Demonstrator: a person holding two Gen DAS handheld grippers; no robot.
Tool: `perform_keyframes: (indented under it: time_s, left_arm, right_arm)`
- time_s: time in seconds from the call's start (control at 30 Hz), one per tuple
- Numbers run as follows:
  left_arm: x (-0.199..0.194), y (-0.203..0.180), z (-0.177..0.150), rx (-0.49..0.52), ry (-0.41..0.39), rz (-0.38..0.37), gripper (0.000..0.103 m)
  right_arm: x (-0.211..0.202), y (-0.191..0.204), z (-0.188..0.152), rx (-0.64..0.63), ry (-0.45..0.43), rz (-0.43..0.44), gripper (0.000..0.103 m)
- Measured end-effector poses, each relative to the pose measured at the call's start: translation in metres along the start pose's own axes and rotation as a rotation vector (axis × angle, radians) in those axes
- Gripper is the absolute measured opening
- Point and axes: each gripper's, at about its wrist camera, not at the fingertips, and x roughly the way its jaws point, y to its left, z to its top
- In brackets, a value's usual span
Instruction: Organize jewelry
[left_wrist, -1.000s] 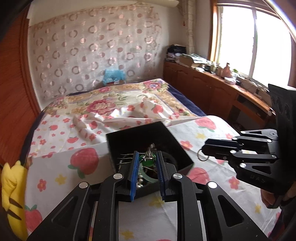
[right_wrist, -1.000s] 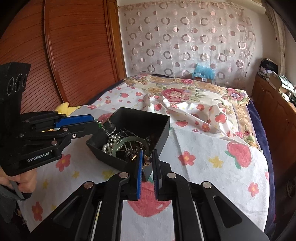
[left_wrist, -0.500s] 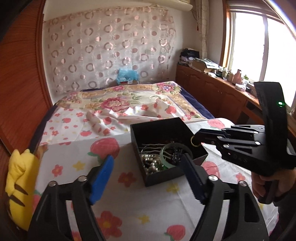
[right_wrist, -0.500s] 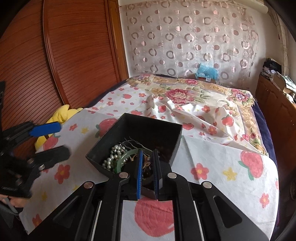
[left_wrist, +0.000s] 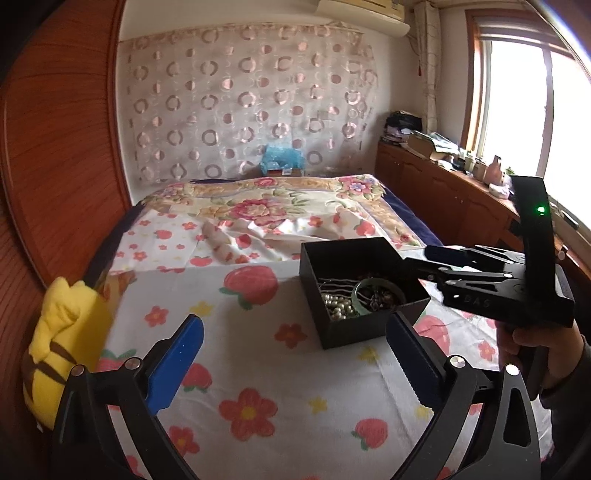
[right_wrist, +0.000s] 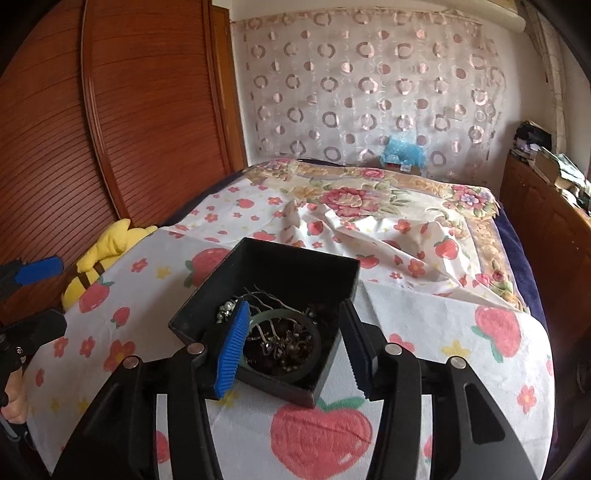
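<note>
The right gripper (right_wrist: 295, 350) now has its fingers spread over the square black jewelry box (right_wrist: 207, 314); the left gripper (left_wrist: 295, 354) stays spread wide; the box contents are tangled and unclear.

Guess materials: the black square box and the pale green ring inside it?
Black square box: matte, thin flat walls with crisp folded-looking corners, probably rigid card or thin plastic. Pale green ring: smooth, translucent, jade-like bangle; could be glass or resin.

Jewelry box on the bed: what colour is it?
Black; the jewelry box shows best in the right wrist view.
</note>
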Motion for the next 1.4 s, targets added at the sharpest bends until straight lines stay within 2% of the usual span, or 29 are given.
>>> perform_keyframes:
  time_s: [0.03,0.1,0.23,0.3,0.33,0.7,1.4]
  left_arm:
    - [-0.002,0.0,-0.001,-0.003,0.0,0.003,0.095]
    - [-0.008,0.0,-0.006,-0.005,-0.004,0.023,0.095]
    - [-0.02,-0.003,-0.014,-0.005,-0.018,0.039,0.095]
    - [-0.025,-0.006,-0.018,-0.003,-0.022,0.04,0.095]
    - [-0.028,-0.007,-0.02,-0.002,-0.022,0.041,0.095]
    - [-0.039,-0.018,-0.029,-0.003,-0.014,0.048,0.095]
    - [-0.044,-0.021,-0.029,-0.006,-0.025,0.045,0.095]
  right_arm:
    - [-0.006,0.0,-0.003,0.007,-0.011,-0.009,0.059]
    - [-0.021,-0.002,-0.011,0.027,-0.042,-0.032,0.074]
    - [-0.053,0.002,-0.032,0.042,-0.068,-0.086,0.087]
    - [-0.068,0.005,-0.042,0.046,-0.086,-0.095,0.099]
    - [-0.077,0.006,-0.047,0.05,-0.092,-0.105,0.101]
    - [-0.131,0.015,-0.077,0.096,-0.161,-0.164,0.101]
    - [-0.135,0.017,-0.081,0.094,-0.172,-0.179,0.101]
